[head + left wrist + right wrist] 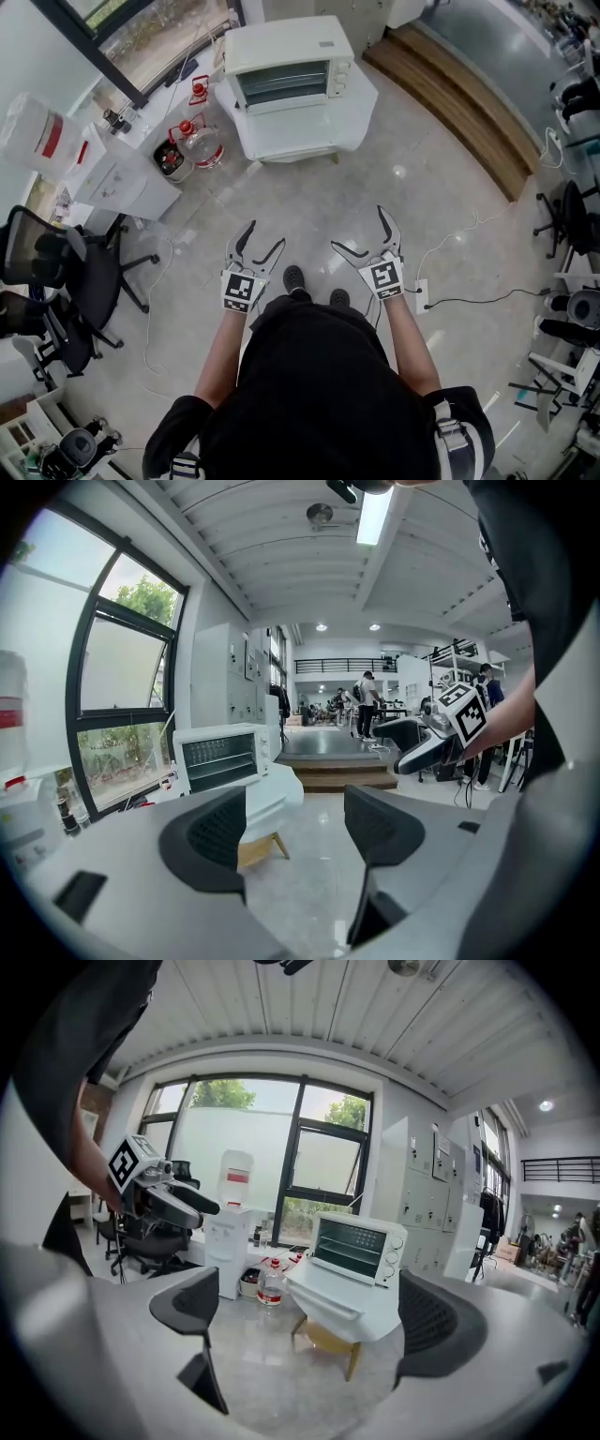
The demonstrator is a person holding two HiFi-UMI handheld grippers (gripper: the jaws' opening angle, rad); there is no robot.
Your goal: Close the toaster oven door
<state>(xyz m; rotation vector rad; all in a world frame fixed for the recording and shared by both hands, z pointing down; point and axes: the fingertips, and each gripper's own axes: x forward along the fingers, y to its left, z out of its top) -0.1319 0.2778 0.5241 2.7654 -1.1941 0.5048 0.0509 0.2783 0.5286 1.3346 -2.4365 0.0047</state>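
The white toaster oven (286,66) stands on a low wooden stool at the far side of the floor. Its door (300,131) hangs open, lying flat out towards me. Both grippers hover well short of it, over bare floor in front of my body. My left gripper (254,246) is open with nothing between its jaws. My right gripper (367,234) is open wider, also holding nothing. In the left gripper view (295,827) the oven (220,757) is far off to the left. The right gripper view (309,1321) frames the oven (361,1246) and its lowered door (337,1302) between the jaws.
A large water bottle (202,142) and a small bin (171,157) stand left of the oven. A water dispenser (42,131) and office chairs (70,281) are further left. A wooden step (459,103) runs along the right. A cable and power strip (422,295) lie by my right side.
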